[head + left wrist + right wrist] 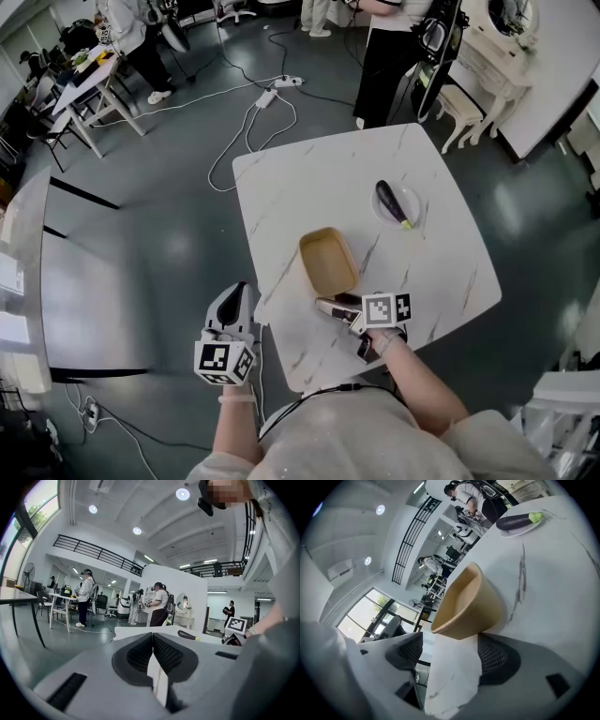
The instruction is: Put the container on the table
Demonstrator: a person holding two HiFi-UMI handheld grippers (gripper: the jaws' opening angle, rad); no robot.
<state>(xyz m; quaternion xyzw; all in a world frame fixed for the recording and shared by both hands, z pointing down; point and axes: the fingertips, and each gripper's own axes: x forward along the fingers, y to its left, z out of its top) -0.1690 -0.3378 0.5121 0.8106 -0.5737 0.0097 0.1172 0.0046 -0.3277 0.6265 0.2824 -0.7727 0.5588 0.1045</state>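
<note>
- We stand on a grey floor (pixel 169 234) strewn with cables (pixel 251 120).
- White marble table (pixel 450 272).
- Container (pixel 328 262) upright, mid-table.
- Our right tongs (pixel 450 649) gape empty just before it; left tongs (pixel 152 644) closed, off the edge.
- Eggplant (pixel 394 203) on plate (pixel 415 199), well beyond.

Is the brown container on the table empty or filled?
Empty: the head view looks into the brown container and shows only its bare bottom.

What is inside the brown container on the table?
Nothing shows inside the container: the head view looks onto its bare tan bottom. From the right gripper view its near wall covers the bottom.
</note>
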